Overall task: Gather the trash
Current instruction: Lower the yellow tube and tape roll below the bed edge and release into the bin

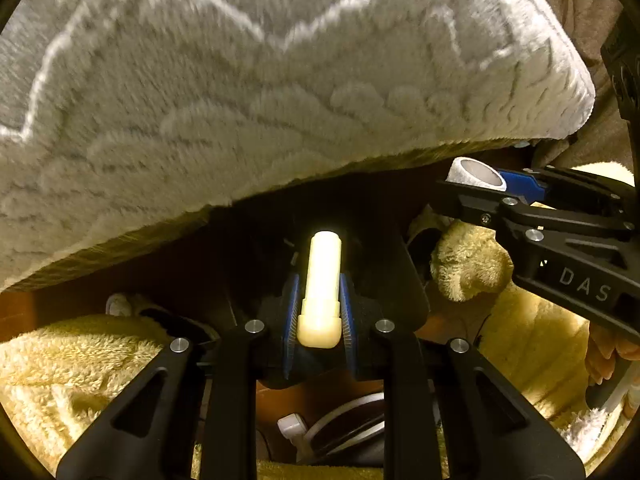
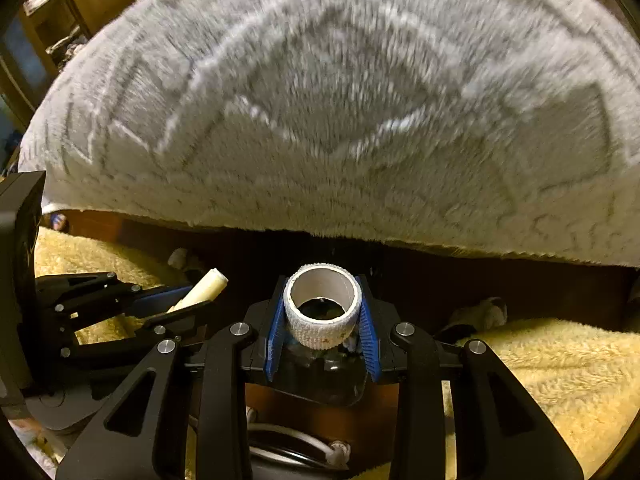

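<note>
Between the left gripper's (image 1: pixel 320 312) blue pads a cream plastic tube (image 1: pixel 322 280) is pinched, capped end toward the camera, long axis pointing straight out ahead. Between the right gripper's (image 2: pixel 322 320) fingers (image 2: pixel 277 328) a short roll of white tape (image 2: pixel 322 308) is clamped by its outer wall, hollow cardboard core facing up and forward. Both pieces of trash are off the surface and held; each is also seen from the other wrist camera, so the two grippers sit close, side by side.

Step judged: pick-up done for both items, carry-to-bin stage in hand. No bin or bag is visible in either view, so the next move calls for swinging both loads toward a container somewhere out of frame, with grip kept firm. The tube is smooth and held near one end only, so slip or pivot is the likely risk; the tape roll is held squarely.

Below, a yellow fleece blanket (image 2: pixel 560 368) is spread, with brown wood showing in a gap and a dark round object (image 1: pixel 348 428) with a white cord underneath the left gripper, not identified. Ahead, a grey-white plush cushion (image 2: pixel 340 120) fills the upper field, overhanging a dark gap. Small pale scraps (image 2: pixel 484 312) lie at that gap's edge, possibly more trash. Far left, dim wooden shelving (image 2: pixel 52 20) is glimpsed.
</note>
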Available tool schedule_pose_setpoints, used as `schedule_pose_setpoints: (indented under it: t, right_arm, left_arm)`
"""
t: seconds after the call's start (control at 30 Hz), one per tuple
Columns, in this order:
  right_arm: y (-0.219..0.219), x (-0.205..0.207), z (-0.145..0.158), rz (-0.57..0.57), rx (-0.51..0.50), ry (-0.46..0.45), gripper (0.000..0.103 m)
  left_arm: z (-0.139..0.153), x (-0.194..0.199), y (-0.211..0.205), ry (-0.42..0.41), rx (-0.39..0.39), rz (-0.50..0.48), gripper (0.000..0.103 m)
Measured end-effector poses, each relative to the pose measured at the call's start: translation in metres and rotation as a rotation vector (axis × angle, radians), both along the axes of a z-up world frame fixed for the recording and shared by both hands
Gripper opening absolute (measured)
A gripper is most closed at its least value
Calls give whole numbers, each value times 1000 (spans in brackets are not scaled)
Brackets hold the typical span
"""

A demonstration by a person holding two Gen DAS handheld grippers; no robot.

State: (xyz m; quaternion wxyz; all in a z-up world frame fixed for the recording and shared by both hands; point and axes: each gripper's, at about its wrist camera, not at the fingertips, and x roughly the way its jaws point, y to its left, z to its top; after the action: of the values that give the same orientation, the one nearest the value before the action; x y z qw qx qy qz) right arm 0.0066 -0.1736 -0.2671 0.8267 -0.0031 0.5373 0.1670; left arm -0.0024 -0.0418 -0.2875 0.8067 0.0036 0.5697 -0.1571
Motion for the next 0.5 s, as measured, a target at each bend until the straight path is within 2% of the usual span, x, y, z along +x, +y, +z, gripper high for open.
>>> schedule_pose_setpoints:
  t: [0.27,0.5]
  right_arm:
    - [4,11,-13,-6,23,50,34]
    - [2,17,-13,-21,20,57,37]
  left_arm:
    - [-15,4,1,61,4,-1,19]
    - [-17,6,8,71,1,10,19]
